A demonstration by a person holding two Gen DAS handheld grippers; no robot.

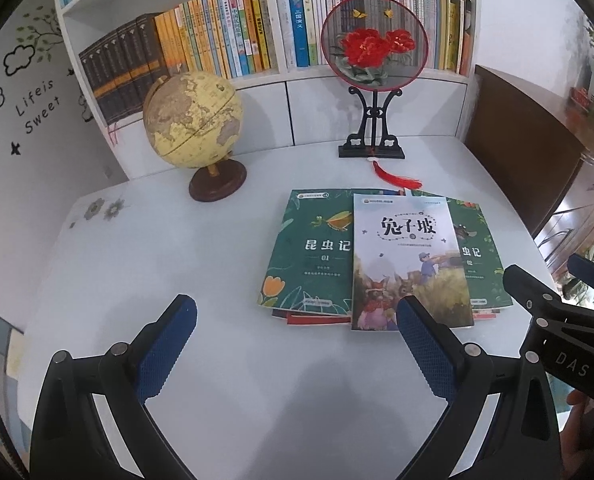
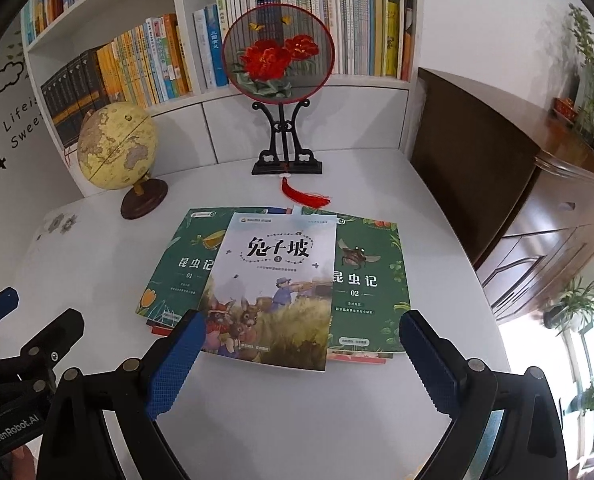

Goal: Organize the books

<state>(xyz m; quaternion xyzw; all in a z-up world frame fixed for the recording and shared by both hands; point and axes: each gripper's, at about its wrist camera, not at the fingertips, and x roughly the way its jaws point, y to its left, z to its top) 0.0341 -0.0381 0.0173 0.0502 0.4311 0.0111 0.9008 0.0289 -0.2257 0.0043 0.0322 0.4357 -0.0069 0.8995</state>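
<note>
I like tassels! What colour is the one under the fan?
Red. The tassel shows best in the right wrist view.

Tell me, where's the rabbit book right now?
The rabbit book lies on top of the pile on the white table, between and overlapping two green books, in front of the fan stand.

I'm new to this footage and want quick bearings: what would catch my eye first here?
Probably the round fan with red embroidered flowers, upright on a black stand at the back of the white table before the bookshelf. To its left stands a yellow globe. Nearer lies a fanned pile of books, the pale rabbit book on top of two green ones, with both open tools hovering short of it.
</note>
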